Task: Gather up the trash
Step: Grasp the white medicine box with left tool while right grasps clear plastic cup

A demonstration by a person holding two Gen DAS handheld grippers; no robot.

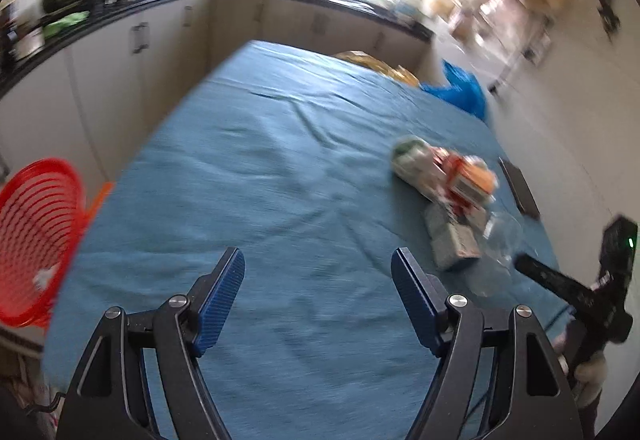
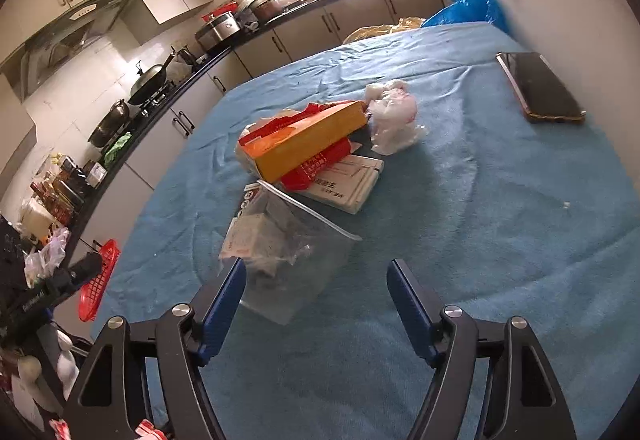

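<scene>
Both grippers are hanging over a table under a blue cloth [image 2: 500, 240], and neither is carrying anything. The left gripper [image 1: 318, 302] is standing with its jaws wide apart above bare cloth, with the trash off to its right. The right gripper [image 2: 316, 304] is also gaping, nothing pressed between its pads, and is pointing down at the near edge of a clear bag [image 2: 296, 252] that is lying just ahead of its left finger. Beyond the bag, the rest of the trash is sitting in 1 loose heap near the middle of the table: an orange box [image 2: 308, 141] is resting on a red wrapper [image 2: 316, 167] and a white carton [image 2: 348, 183], and a crumpled white wad [image 2: 394, 117] is lying just beside them. A phone [image 2: 540, 87] is lying well apart near the wall and looks like no trash. A red basket [image 1: 38, 240] is waiting off the table's left edge; a pale scrap seems to be lying in it, though blur is making that uncertain. So the collecting appears to be barely begun: at least 5 pieces are lying on the cloth, none is gripped, and the clear bag looks likeliest to go next.
</scene>
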